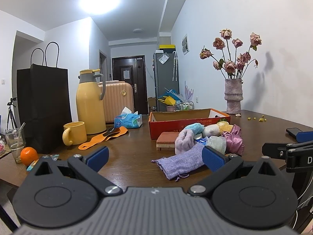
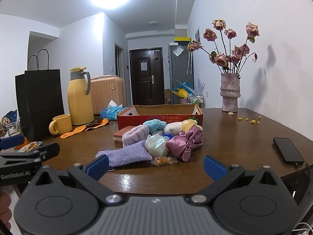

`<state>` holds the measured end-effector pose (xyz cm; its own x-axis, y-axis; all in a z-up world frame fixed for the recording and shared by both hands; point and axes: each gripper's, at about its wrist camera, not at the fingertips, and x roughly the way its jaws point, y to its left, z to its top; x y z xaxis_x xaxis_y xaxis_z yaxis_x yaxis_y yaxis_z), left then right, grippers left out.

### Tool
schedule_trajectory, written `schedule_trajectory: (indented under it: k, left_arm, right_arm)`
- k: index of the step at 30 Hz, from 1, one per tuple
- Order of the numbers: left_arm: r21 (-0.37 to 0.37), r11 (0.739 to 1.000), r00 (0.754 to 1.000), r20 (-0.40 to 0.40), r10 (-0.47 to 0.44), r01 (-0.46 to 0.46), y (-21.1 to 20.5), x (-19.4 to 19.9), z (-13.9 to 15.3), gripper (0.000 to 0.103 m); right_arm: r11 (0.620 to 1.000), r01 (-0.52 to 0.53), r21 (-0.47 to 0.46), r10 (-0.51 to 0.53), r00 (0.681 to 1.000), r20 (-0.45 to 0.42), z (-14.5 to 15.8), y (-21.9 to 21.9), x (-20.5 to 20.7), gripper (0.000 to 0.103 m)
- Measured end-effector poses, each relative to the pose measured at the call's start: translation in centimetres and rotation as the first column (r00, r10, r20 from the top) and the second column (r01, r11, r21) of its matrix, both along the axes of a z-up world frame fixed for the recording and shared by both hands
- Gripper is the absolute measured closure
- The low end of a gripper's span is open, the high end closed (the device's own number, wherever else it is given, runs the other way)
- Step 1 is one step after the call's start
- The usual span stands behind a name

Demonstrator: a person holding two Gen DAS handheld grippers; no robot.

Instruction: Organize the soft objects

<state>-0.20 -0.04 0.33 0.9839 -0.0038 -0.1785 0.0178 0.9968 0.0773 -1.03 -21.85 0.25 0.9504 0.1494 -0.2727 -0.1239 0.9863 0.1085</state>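
Note:
A heap of soft things lies on the brown table in front of an open red cardboard box (image 1: 187, 126) (image 2: 160, 117). Nearest is a lilac drawstring pouch (image 1: 180, 163) (image 2: 127, 154). Behind it sit a lilac fluffy cloth (image 1: 183, 140) (image 2: 135, 136), a pink satin bundle (image 1: 233, 140) (image 2: 185, 142), a pale crinkly ball (image 2: 156, 145), a blue plush piece (image 2: 154, 125) and a white-yellow plush toy (image 2: 180, 126). My left gripper (image 1: 154, 156) is open, low over the table just short of the pouch. My right gripper (image 2: 155, 165) is open too, near the table's front edge, with nothing between its fingers.
A terracotta sponge block (image 1: 165, 141) lies left of the heap, a snack packet (image 2: 163, 160) in front. On the left stand a yellow flask (image 1: 90, 101), yellow mug (image 1: 75, 133), black paper bag (image 1: 44, 107), glass (image 1: 14, 144), orange (image 1: 29, 155) and tissue pack (image 1: 128, 120). A vase (image 2: 229, 93) and phone (image 2: 287, 149) sit right.

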Motion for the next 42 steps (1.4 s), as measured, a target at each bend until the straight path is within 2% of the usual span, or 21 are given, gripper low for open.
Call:
schedule_trajectory:
  k: [42]
  left_arm:
    - [-0.003, 1.0, 1.0, -0.01, 0.0, 0.0, 0.28, 0.03, -0.09, 0.0]
  right_arm:
    - [1.0, 0.005, 0.008, -0.005, 1.0, -0.001, -0.03, -0.17, -0.07, 0.0]
